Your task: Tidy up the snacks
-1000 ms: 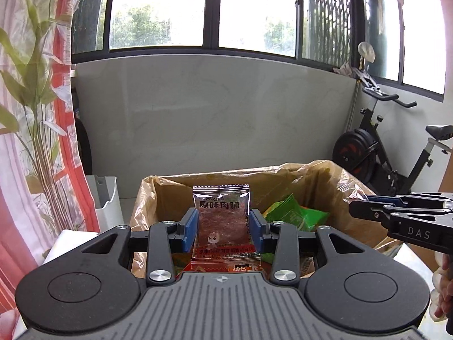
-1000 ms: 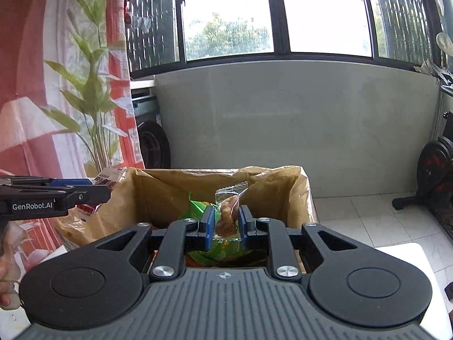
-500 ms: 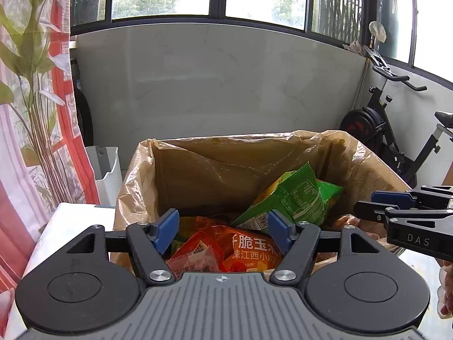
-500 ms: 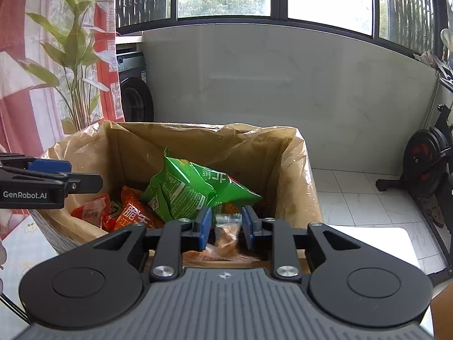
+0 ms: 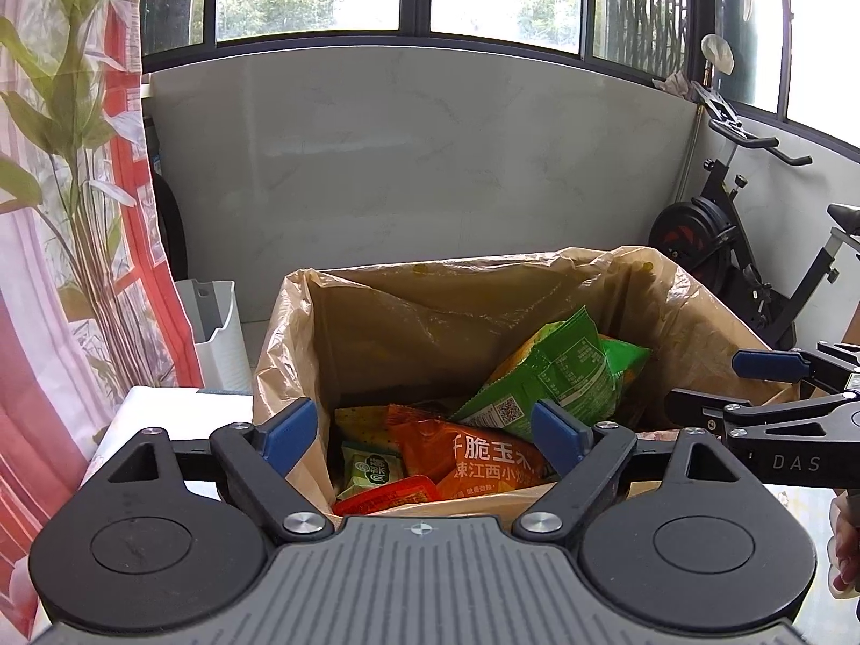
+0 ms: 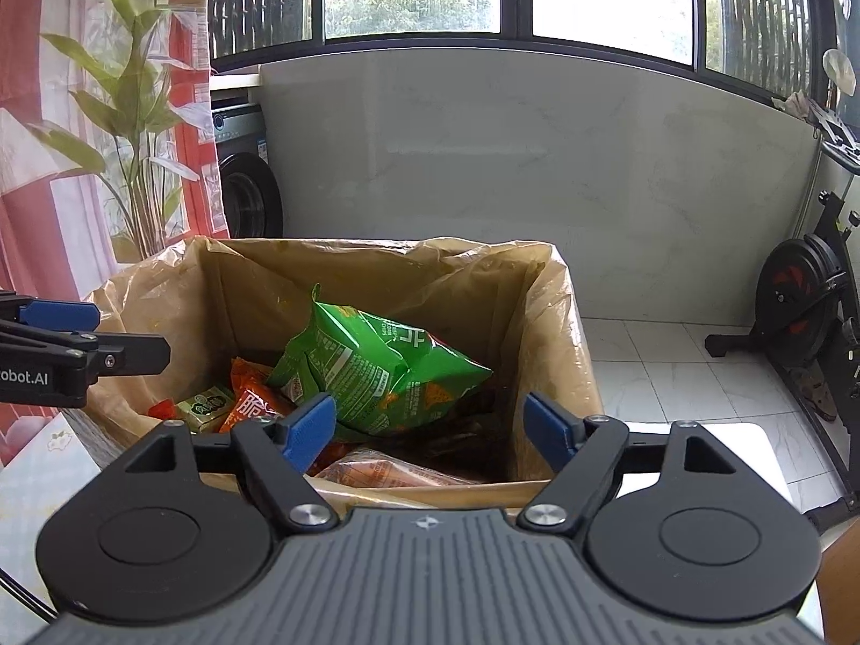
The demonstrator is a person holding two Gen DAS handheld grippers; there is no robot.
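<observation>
A cardboard box lined with a brown plastic bag (image 5: 376,322) (image 6: 564,322) stands in front of both grippers. Inside lie a green chip bag (image 5: 559,376) (image 6: 376,365), an orange snack bag (image 5: 473,457) (image 6: 250,403), a small green packet (image 5: 371,470) (image 6: 207,403) and a red packet (image 5: 387,494). A clear packet of brown snacks (image 6: 376,473) lies at the box's near edge. My left gripper (image 5: 424,438) is open and empty over the box's near left side. My right gripper (image 6: 430,424) is open and empty over the near right side.
A white table (image 5: 161,408) (image 6: 752,451) bears the box. A white bin (image 5: 215,333) and a red curtain with a plant (image 5: 80,215) are at the left. An exercise bike (image 5: 752,269) (image 6: 806,295) stands at the right. A washing machine (image 6: 242,177) is behind.
My left gripper opened and dropped the meat jerky packet into the box. My right gripper then opened and let go of the clear nut packet. Both tilted down toward the box.
</observation>
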